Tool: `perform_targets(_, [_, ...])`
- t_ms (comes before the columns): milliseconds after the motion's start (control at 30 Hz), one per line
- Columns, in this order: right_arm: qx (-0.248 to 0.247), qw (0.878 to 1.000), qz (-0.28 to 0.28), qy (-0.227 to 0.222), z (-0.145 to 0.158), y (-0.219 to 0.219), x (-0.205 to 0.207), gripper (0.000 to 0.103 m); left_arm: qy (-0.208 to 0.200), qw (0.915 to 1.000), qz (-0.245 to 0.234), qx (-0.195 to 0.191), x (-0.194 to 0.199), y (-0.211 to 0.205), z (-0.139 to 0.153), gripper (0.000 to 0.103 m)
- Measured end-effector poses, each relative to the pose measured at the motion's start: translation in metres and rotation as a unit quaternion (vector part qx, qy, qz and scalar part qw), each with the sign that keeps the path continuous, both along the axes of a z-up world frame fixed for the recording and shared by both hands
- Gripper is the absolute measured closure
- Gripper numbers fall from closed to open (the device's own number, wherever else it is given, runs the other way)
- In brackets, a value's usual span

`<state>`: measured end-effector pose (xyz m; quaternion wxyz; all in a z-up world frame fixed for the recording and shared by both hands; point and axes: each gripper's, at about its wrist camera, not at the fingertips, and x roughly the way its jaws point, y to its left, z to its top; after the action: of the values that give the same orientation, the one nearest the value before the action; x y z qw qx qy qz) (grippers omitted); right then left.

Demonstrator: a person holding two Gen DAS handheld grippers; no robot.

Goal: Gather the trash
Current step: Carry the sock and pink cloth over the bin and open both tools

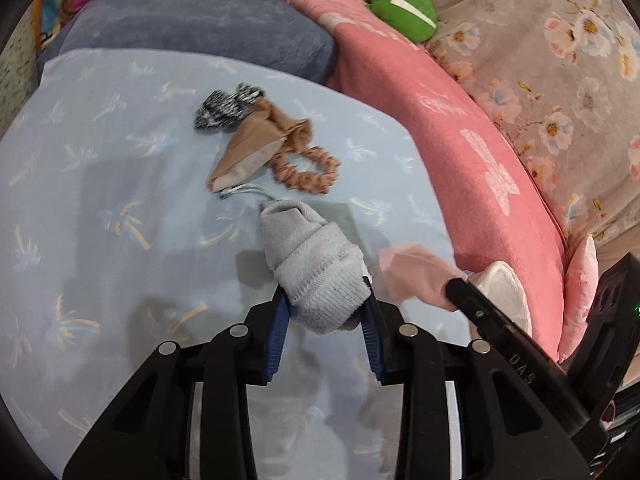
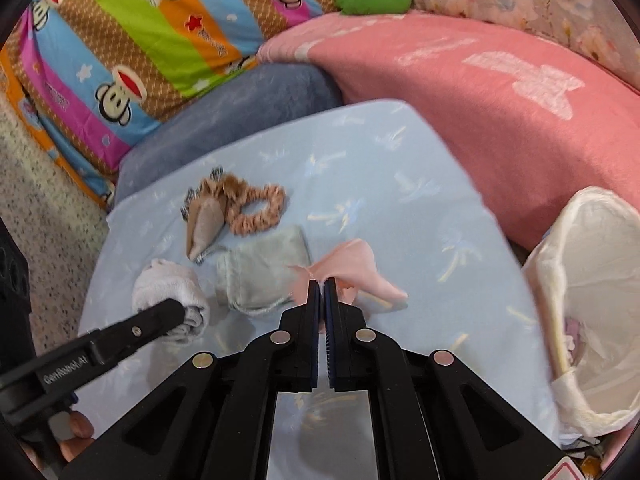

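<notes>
While our left gripper (image 1: 326, 304) jaws clamp the soft grey sock (image 1: 316, 264) by its cuff, our right gripper (image 2: 322, 286) jaws pinch the pink cloth (image 2: 352, 272); both look light and limp, so bunched folds grip best.

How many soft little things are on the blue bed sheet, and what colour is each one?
Grey: 2, a rolled sock in the left gripper and a flat pouch
Pink: 1, a cloth in the right gripper
Tan: 2, a stocking and a scrunchie
Black-and-white: 1, a speckled sock
Total: 6
</notes>
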<state>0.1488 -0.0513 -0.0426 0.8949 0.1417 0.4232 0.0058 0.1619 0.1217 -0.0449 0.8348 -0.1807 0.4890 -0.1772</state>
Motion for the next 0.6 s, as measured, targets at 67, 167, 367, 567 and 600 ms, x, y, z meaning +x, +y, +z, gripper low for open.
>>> perform_targets(67, [0.002, 1.0, -0.009, -0.019, 0.017, -0.011, -0.009, 0.1, -0.013, 0.9998, -0.012, 0.004, -0.003, -0.012, 0.01, 0.07])
perform_targets(167, [0.004, 0.999, -0.021, -0.046, 0.041, -0.027, -0.022, 0.1, -0.031, 0.9989, -0.033, 0.013, -0.008, -0.031, 0.023, 0.07])
perform_targets(367, [0.007, 0.995, -0.051, -0.091, 0.083, -0.067, -0.053, 0.1, -0.075, 0.9933, -0.082, 0.032, -0.02, -0.076, 0.051, 0.07])
perform_targets(567, [0.005, 0.99, -0.083, -0.118, 0.108, -0.109, -0.084, 0.1, -0.106, 0.9854, -0.125, 0.048, -0.034, -0.122, 0.07, 0.07])
perform_targets(600, [0.004, 0.989, -0.089, -0.12, 0.11, -0.116, -0.089, 0.1, -0.111, 0.9836, -0.133, 0.051, -0.036, -0.132, 0.073, 0.07])
